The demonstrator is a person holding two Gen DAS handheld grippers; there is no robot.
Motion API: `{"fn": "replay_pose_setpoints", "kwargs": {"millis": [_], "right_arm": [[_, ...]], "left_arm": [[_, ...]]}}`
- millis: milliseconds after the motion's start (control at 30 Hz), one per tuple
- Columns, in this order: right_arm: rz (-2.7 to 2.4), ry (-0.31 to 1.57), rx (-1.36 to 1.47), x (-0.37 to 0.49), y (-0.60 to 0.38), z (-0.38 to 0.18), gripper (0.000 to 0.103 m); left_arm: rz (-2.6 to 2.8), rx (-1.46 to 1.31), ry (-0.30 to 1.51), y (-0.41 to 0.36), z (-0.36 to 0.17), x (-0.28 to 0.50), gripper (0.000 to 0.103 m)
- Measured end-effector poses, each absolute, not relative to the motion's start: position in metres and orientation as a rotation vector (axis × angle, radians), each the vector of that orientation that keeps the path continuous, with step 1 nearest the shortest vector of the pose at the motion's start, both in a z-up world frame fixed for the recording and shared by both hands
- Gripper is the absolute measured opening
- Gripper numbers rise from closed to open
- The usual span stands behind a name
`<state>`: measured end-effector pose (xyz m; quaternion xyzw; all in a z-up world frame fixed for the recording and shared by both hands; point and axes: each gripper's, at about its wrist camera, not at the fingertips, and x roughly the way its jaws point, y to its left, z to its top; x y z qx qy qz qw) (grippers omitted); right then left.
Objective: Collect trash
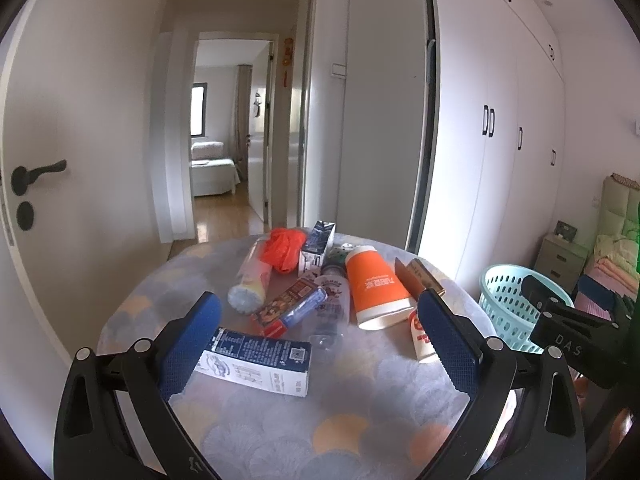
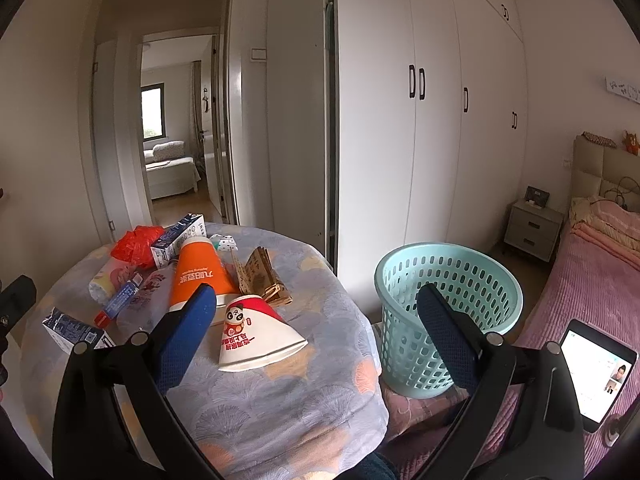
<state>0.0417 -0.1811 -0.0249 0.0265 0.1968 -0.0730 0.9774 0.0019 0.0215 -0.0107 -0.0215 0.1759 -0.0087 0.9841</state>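
Lying just beyond the right gripper's (image 2: 316,312) spread jaws, a flattened panda cup (image 2: 256,334).

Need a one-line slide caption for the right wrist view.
Open right gripper above flattened panda cup on cluttered table, teal basket alongside.

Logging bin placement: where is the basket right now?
The basket stands off the table's right edge, beside the pink bed in the right wrist view; it also shows at the left wrist view's right side.
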Motion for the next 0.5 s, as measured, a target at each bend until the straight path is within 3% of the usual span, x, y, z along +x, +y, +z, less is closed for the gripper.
{"fn": "replay_pose_setpoints", "kwargs": {"millis": [500], "right_arm": [[-0.134, 0.415, 0.062, 0.0467, -0.1794, -0.0277, 0.095]], "left_arm": [[0.002, -0.059, 0.357, 0.0303, -0.0113, 0.0015, 0.095]]}}
